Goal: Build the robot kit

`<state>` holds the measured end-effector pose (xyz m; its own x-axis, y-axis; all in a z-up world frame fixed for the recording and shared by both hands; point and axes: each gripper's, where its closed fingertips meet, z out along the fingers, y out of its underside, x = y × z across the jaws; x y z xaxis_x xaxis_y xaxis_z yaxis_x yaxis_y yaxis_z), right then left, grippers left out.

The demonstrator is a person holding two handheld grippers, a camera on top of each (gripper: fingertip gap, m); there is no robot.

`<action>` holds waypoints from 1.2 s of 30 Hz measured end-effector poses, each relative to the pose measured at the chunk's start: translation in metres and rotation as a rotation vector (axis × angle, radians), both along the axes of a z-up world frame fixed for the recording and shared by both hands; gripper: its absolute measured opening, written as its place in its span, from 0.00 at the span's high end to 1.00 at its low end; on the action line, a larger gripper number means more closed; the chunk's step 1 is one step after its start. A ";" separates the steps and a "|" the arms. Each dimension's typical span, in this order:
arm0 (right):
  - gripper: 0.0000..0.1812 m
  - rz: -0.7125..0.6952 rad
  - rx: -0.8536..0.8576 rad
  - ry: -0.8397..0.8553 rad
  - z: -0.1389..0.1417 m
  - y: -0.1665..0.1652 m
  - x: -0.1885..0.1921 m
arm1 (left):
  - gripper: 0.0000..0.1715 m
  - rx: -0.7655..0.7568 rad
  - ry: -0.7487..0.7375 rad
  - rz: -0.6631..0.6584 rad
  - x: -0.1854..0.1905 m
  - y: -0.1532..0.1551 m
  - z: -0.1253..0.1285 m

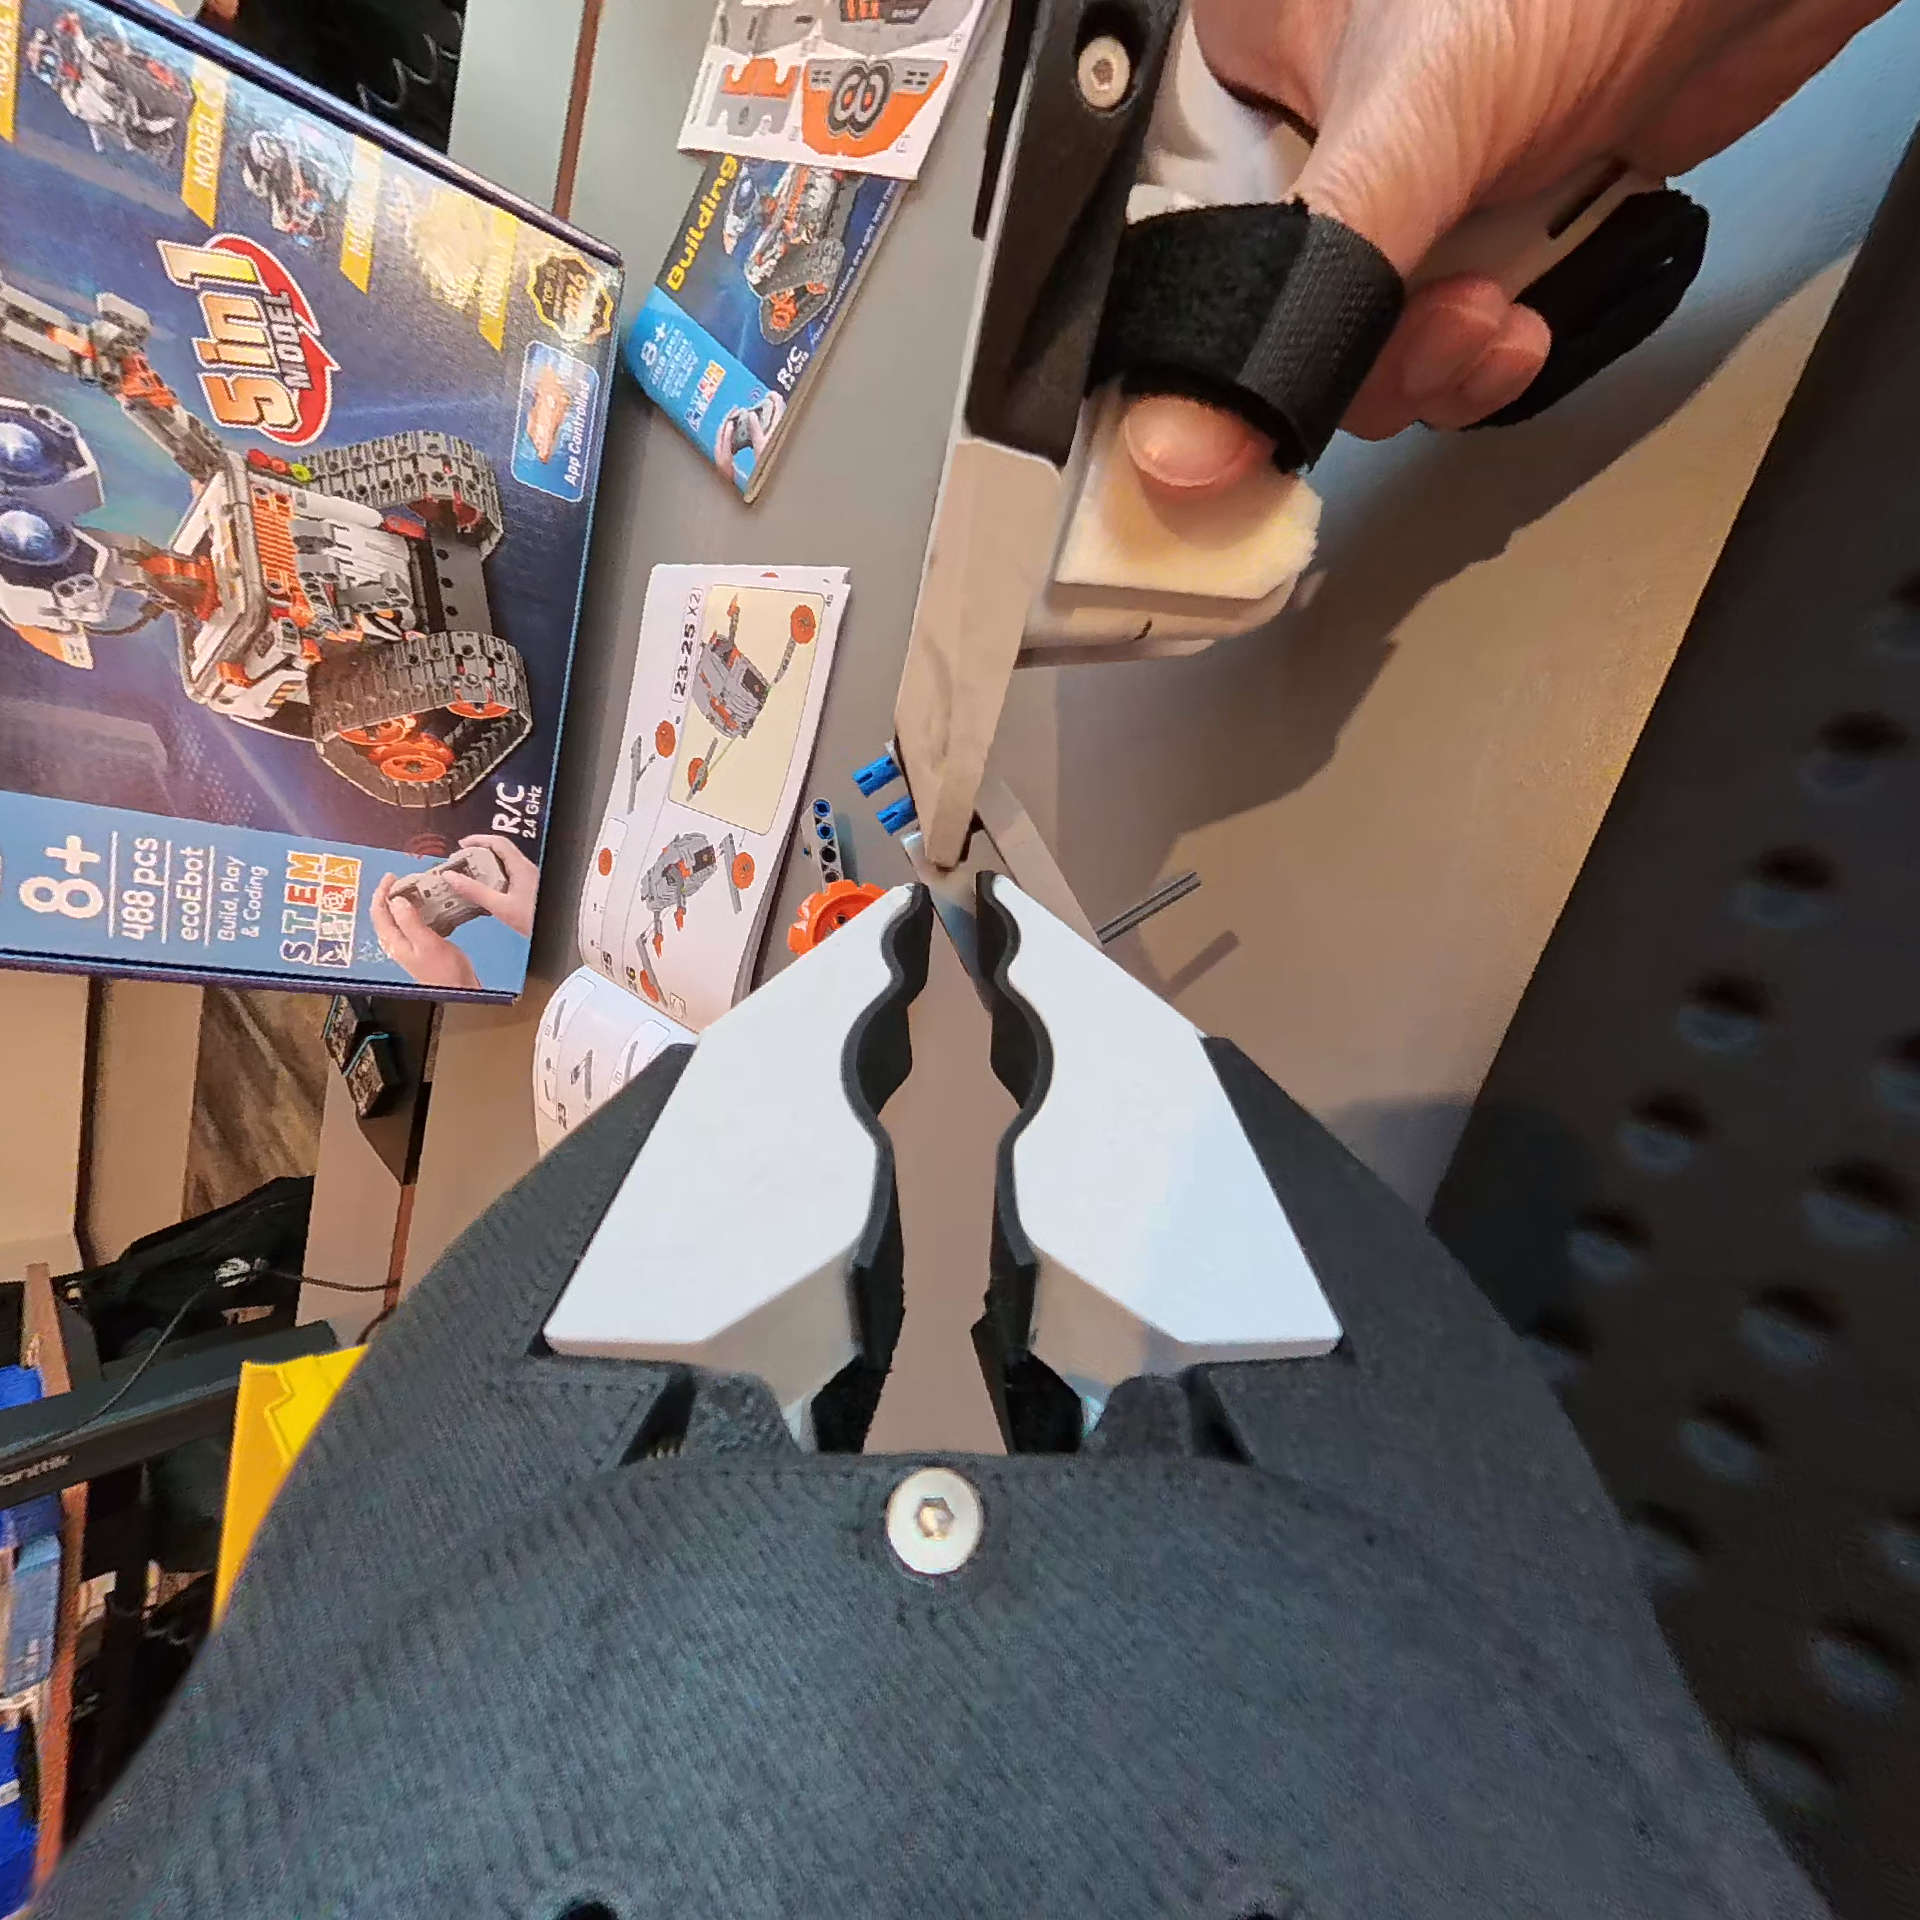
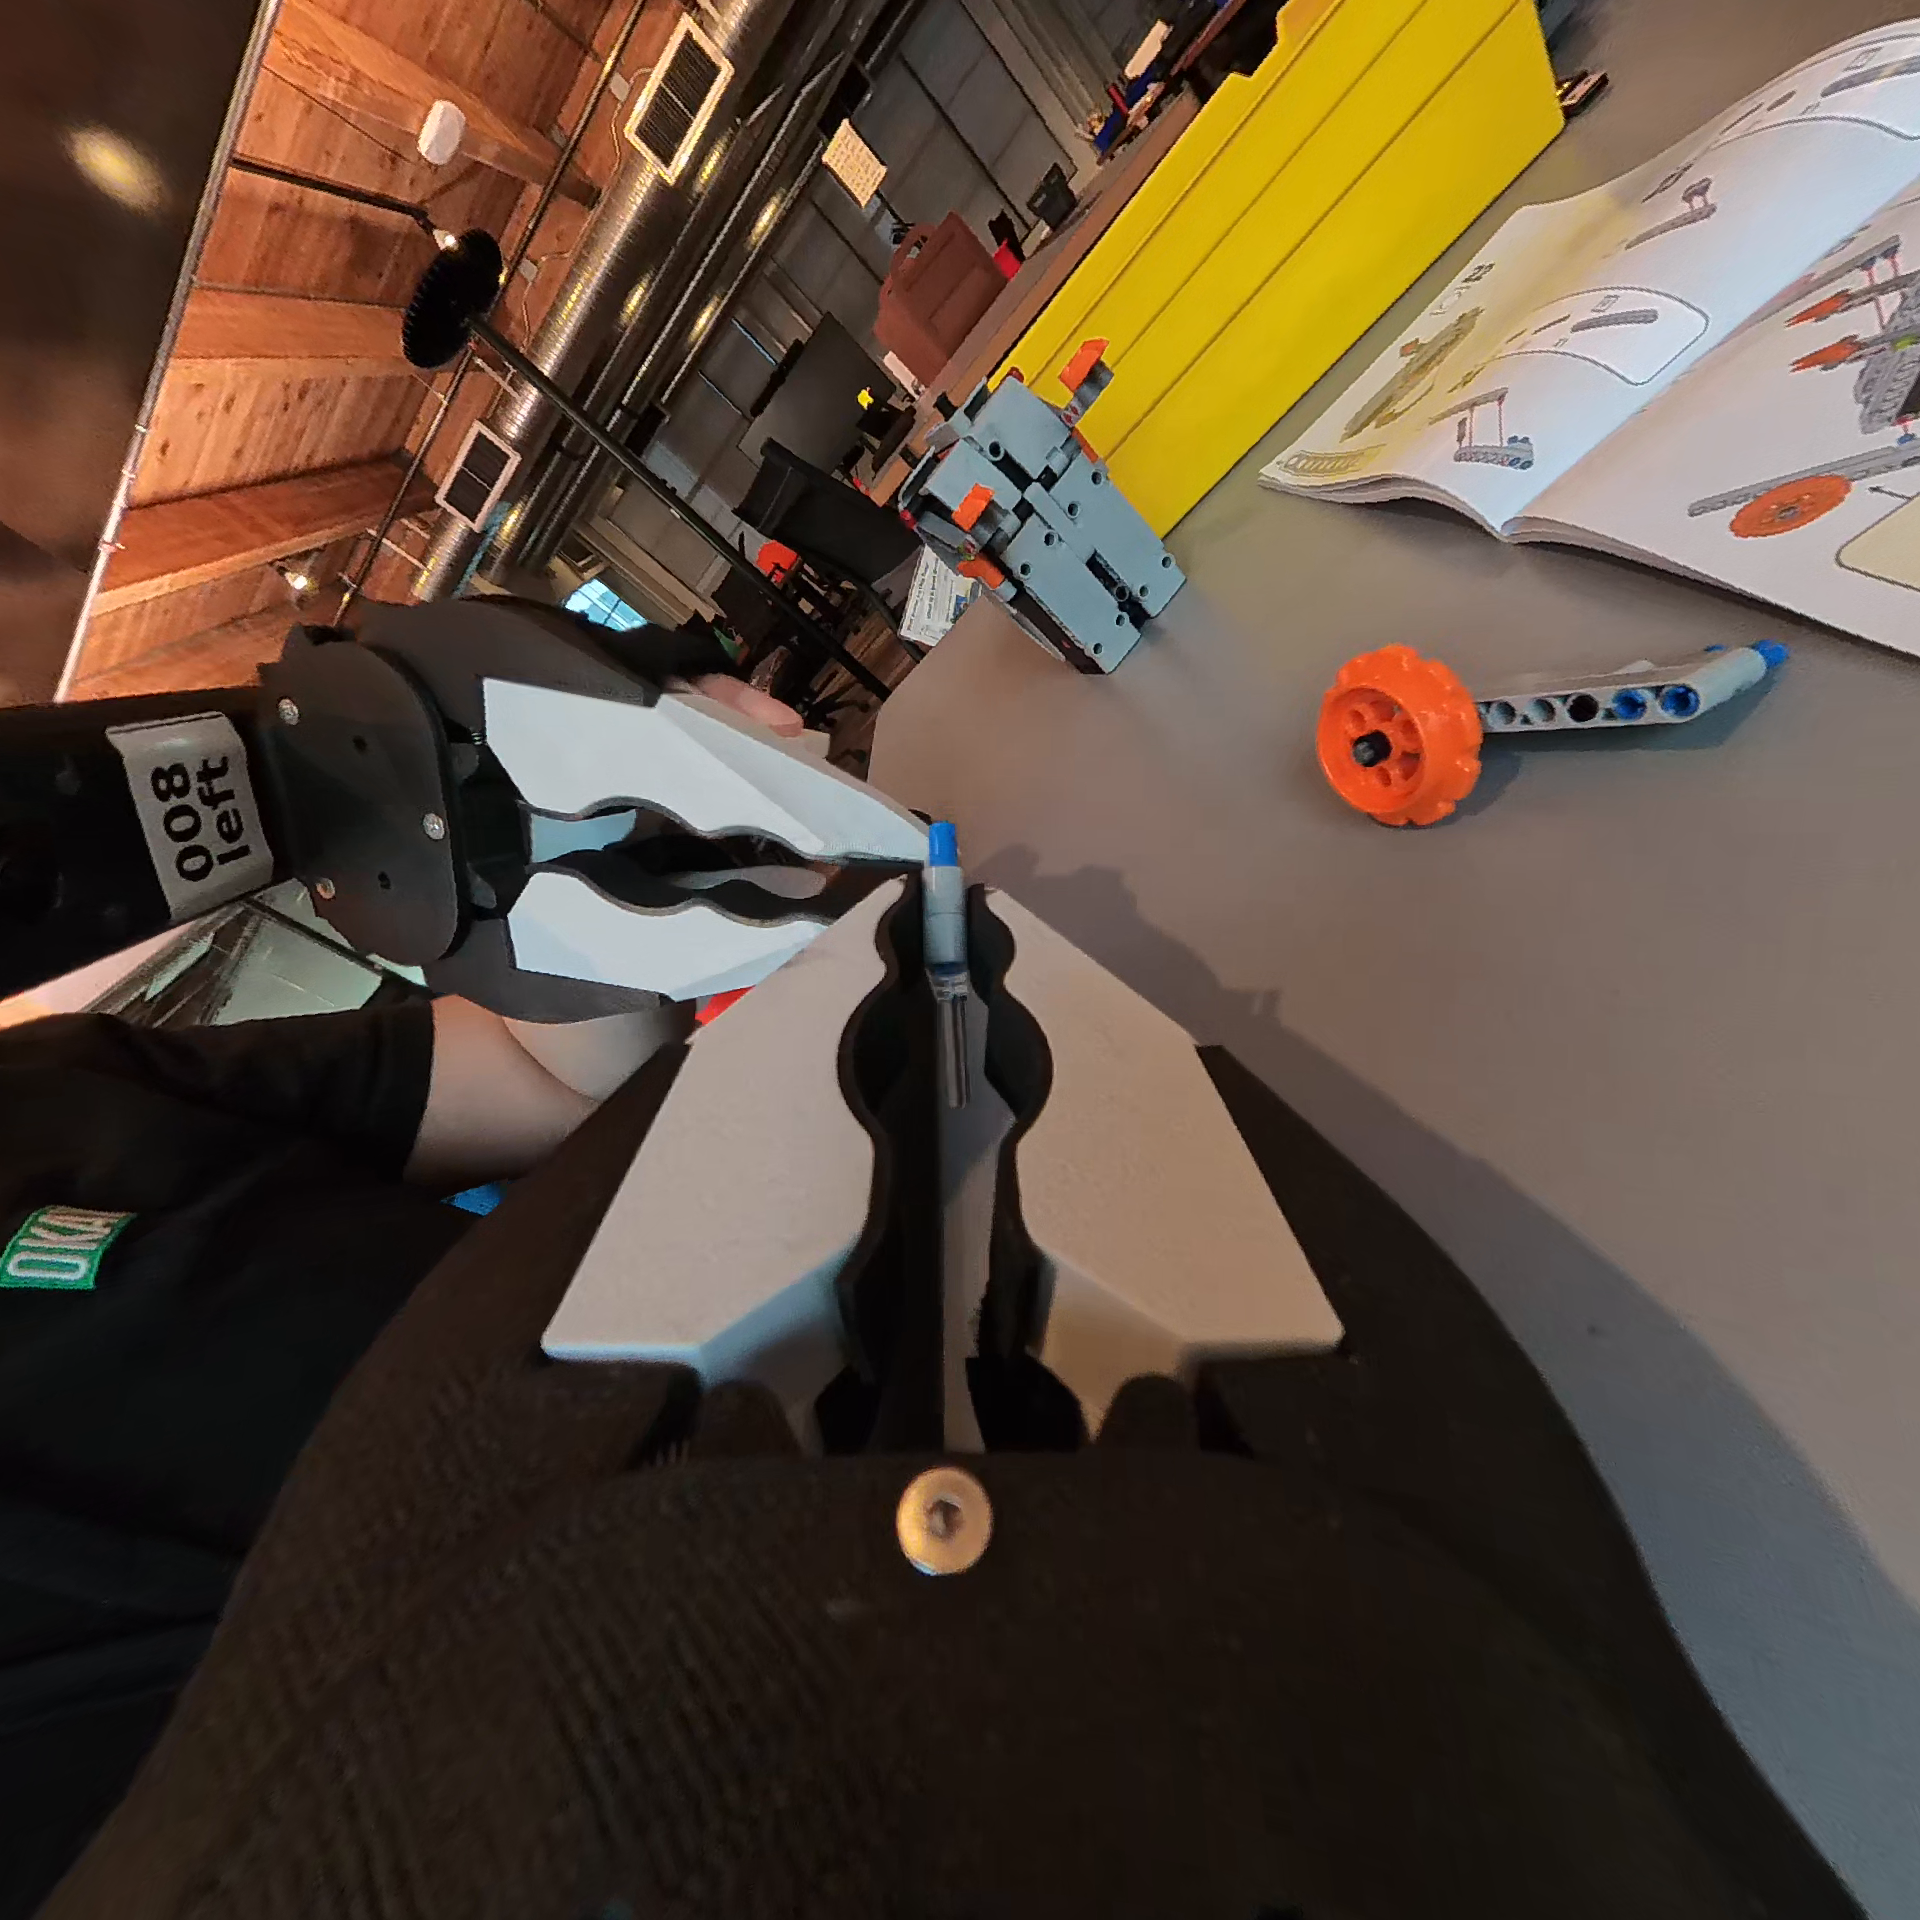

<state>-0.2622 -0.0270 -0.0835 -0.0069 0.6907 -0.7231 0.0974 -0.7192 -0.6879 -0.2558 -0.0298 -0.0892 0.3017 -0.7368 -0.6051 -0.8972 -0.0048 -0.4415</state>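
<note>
- right gripper (image 2: 943, 894) is pinching a small grey connector pin (image 2: 943, 935) with blue ends, upright between its tips, above the grey table (image 2: 1351, 1039)
- left gripper (image 1: 948, 896) jaws narrow, looks empty I think, tips right by that pin

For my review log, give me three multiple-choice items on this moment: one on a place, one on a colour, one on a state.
1. Where does the wheel lie?
A. On the grey table, at the end of a grey beam
B. On the open booklet
C. Inside the yellow cabinet

2. What colour is the wheel?
A. Blue
B. Orange
C. Yellow

3. What is the right tool doing?
A. Wide open, empty
B. Shut on the wheel
C. Shut on a blue-tipped pin

Key: 1 A, the wheel rests on the table against the beam's end; 2 B, it is plainly orange; 3 C, the pin stands between the tips.
</note>
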 end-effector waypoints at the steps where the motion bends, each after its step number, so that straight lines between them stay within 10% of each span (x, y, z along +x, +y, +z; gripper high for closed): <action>1: 0.96 -0.002 0.000 -0.005 -0.001 0.000 0.000 | 0.96 0.000 0.010 -0.006 0.000 0.000 -0.001; 19: 0.97 0.038 -0.075 0.021 0.002 -0.003 0.005 | 0.86 -0.083 -0.167 0.005 -0.008 -0.003 0.012; 28: 0.97 -0.004 -0.031 0.069 0.015 0.002 0.006 | 0.76 -0.151 -0.606 0.142 -0.012 -0.015 0.030; 36: 0.97 -0.054 -0.001 0.089 0.021 0.005 0.009 | 0.79 0.036 -0.448 0.181 0.005 -0.005 0.018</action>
<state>-0.2535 -0.0219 -0.0624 -0.0335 0.6912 -0.7219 -0.0027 -0.7224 -0.6915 -0.2510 -0.0351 -0.0708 0.6600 -0.6293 -0.4103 -0.6049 -0.1212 -0.7870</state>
